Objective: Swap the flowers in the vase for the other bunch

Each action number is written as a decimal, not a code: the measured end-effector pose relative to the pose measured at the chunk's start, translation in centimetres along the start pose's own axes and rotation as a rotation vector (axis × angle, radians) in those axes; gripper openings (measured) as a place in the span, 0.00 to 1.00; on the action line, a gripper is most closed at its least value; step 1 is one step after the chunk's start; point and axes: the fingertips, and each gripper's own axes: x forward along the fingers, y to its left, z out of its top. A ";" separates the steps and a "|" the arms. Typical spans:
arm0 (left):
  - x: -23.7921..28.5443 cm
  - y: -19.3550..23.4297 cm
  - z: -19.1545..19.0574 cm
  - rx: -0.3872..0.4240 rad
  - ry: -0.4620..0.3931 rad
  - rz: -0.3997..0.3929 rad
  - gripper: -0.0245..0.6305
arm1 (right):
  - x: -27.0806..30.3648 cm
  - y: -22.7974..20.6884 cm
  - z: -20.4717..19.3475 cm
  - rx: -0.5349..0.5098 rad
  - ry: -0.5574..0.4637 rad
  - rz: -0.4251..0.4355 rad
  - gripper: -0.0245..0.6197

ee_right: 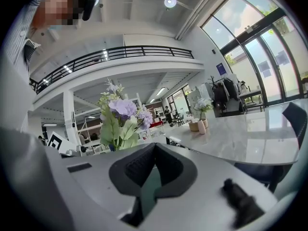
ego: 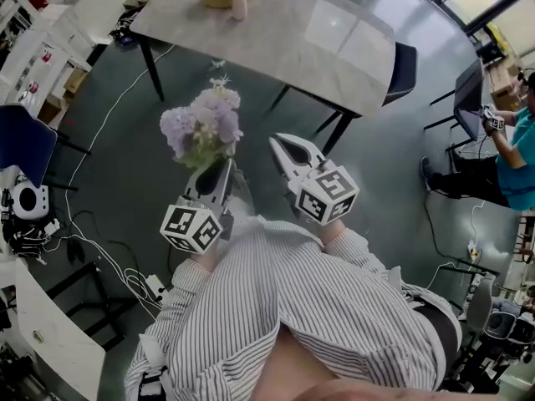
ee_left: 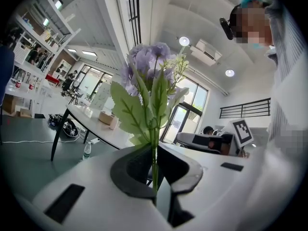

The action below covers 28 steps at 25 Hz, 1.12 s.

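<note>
The left gripper [ego: 219,172] carries a purple flower bunch [ego: 203,128] over the floor [ego: 376,157]; right gripper [ego: 282,144], jaws together, beside it; table [ego: 334,48] beyond.

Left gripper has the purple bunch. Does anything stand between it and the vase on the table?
Only open floor shows between the purple bunch and the table. But the vase still holds pale flowers, so its mouth is taken.

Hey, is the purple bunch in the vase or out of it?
Out: the bunch is clamped by its stem in the left gripper, far from the vase.
</note>
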 end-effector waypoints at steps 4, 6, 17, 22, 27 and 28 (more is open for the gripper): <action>1.9 2.4 0.9 -0.001 0.000 0.015 0.10 | 2.7 -1.4 0.2 0.012 0.012 0.001 0.06; 3.4 3.4 1.7 -0.012 0.005 0.003 0.10 | 4.0 -2.5 0.7 0.014 0.012 -0.003 0.06; 11.9 10.7 10.2 0.042 -0.018 -0.070 0.10 | 14.3 -7.3 7.1 -0.004 -0.031 -0.048 0.06; 15.0 13.6 12.9 0.048 -0.019 -0.100 0.10 | 18.2 -9.2 9.3 -0.015 -0.042 -0.070 0.06; 17.9 16.3 15.1 0.061 -0.017 -0.134 0.10 | 21.8 -11.1 10.9 -0.022 -0.058 -0.098 0.06; 18.4 16.8 15.5 0.062 -0.015 -0.142 0.10 | 22.6 -11.4 11.2 -0.022 -0.061 -0.105 0.06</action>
